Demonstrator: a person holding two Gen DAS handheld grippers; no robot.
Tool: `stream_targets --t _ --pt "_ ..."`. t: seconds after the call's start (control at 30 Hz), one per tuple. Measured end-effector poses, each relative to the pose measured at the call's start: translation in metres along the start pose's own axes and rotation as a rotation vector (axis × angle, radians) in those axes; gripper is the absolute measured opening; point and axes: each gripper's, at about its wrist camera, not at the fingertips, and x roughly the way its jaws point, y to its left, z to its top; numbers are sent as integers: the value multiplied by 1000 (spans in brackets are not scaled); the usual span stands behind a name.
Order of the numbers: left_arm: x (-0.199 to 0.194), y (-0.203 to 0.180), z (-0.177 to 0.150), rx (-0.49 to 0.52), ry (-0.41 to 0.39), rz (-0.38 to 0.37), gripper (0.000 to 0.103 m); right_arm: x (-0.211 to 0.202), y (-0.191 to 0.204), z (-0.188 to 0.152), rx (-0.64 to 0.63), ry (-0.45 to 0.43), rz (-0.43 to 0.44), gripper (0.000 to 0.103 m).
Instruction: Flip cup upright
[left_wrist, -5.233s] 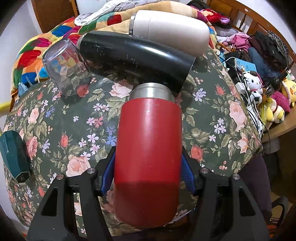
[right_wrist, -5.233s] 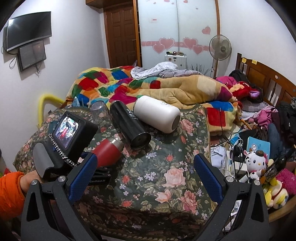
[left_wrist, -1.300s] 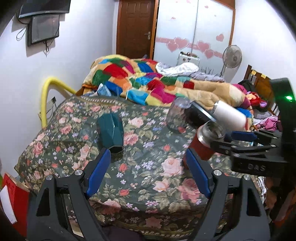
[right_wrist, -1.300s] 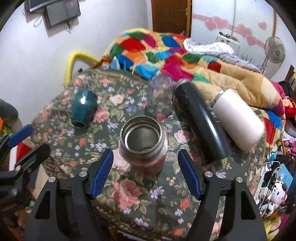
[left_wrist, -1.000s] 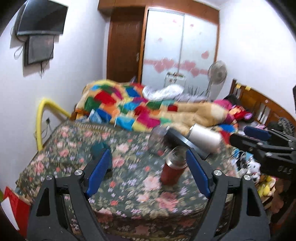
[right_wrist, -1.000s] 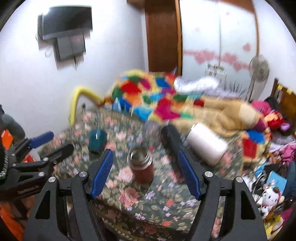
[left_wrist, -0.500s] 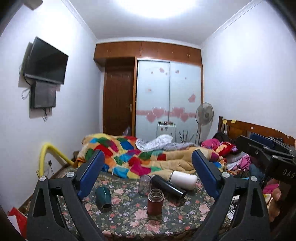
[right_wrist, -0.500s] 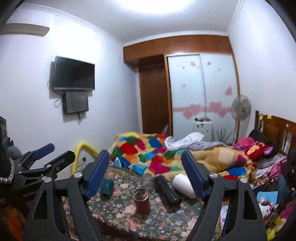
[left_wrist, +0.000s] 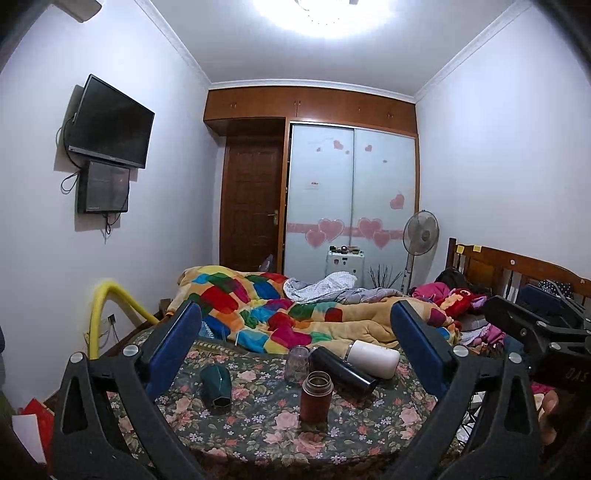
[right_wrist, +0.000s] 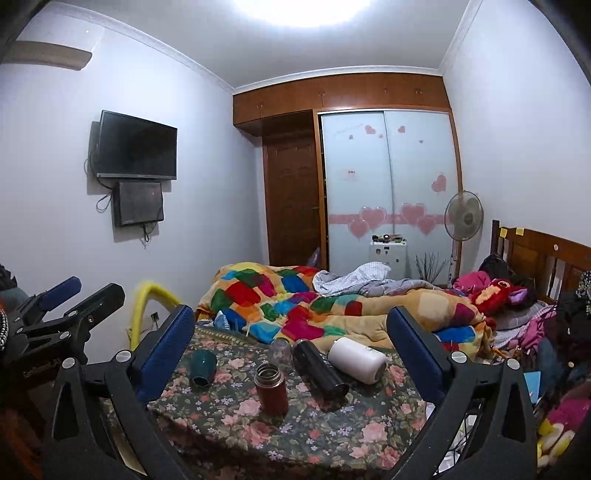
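The red cup (left_wrist: 315, 397) stands upright with its steel mouth up on the floral cloth (left_wrist: 258, 432); it also shows in the right wrist view (right_wrist: 271, 388). My left gripper (left_wrist: 295, 354) is open and empty, held far back and above the cups. My right gripper (right_wrist: 291, 350) is open and empty, equally far back. A green cup (left_wrist: 216, 386) (right_wrist: 202, 368), a black flask (left_wrist: 341, 371) (right_wrist: 319, 371) and a white cup (left_wrist: 373, 358) (right_wrist: 356, 359) lie on their sides. A clear glass (left_wrist: 296, 363) (right_wrist: 280, 350) stands mouth down.
A colourful quilt (left_wrist: 277, 314) lies on the bed behind the floral cloth. A yellow padded rail (left_wrist: 110, 306) stands at the left. A wooden headboard (left_wrist: 517, 273) with clothes and soft toys is at the right. A fan (left_wrist: 420, 236) stands by the wardrobe.
The red cup, held lying by my left gripper earlier, now stands upright and free. Both grippers have pulled back and up, away from the cups.
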Motion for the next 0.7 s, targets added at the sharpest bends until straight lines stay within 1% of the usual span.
stream_targets --t 0.7 --pt "8 -6 -10 16 42 -2 103 -3 3 -5 -4 33 8 103"
